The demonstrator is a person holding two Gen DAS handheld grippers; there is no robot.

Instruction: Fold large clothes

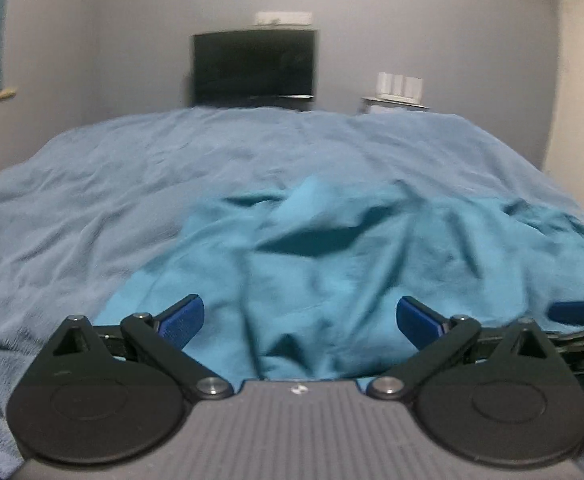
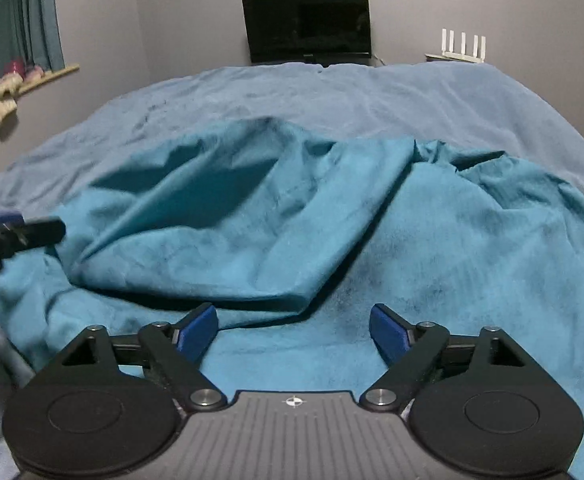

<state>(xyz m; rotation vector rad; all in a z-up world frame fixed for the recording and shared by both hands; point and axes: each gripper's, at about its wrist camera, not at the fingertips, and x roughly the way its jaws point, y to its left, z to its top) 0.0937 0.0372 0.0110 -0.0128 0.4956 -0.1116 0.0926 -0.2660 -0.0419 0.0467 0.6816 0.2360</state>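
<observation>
A large teal garment lies rumpled on the near part of a bed covered in a pale blue blanket. My left gripper hovers low over its near edge, jaws wide apart, with cloth lying below them and nothing pinched. In the right wrist view a big fold of the teal garment is laid over itself. My right gripper stands open just above flat cloth in front of that fold. The right gripper's tip shows at the left view's right edge, and the left gripper's tip at the right view's left edge.
The pale blue blanket stretches bare beyond the garment. A dark screen stands against the far wall, with a white router to its right. A teal curtain and a sill with small items are at the left.
</observation>
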